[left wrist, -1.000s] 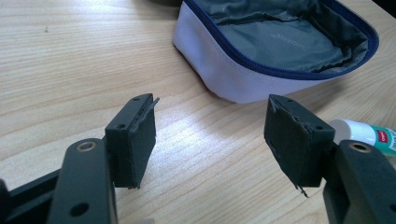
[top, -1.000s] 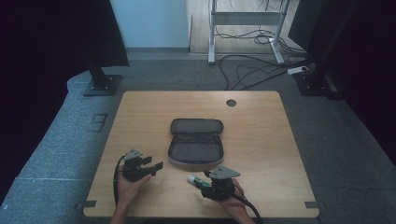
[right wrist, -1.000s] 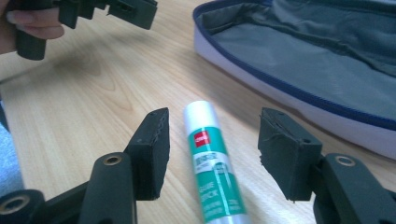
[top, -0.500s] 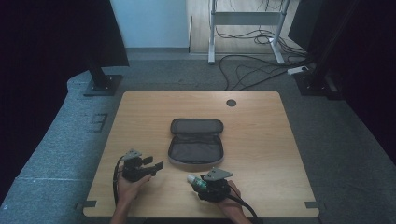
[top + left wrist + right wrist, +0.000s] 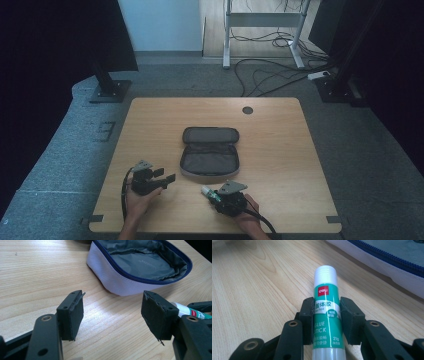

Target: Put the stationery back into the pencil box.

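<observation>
Right gripper is sitting low over the near edge of the wooden surface, held in the person's right hand. Its fingers are clamping a glue stick from both sides, pads pressing on the green label; the jaws have just been closing with the stick between them. The glue stick is lying roughly level along the gripper's line, its white cap pointing away from the hand, toward the pencil case. In the high view the cap is sticking out past the fingers, just short of the case's near rim and not touching it.

Pencil case is lying unzipped and opened flat at the middle of the surface, grey lining showing, blue zip running round the rim, pale outer wall facing the person.

Left gripper is resting near the front left of the surface in the person's left hand, pointing across toward the case. Its fingers are standing wide apart with bare wood between them, gripping nothing. In the left gripper view the glue stick's capped end is showing behind the right-hand finger, beside the case wall.

A dark round grommet is sitting at the far edge of the surface, well apart from everything else.
</observation>
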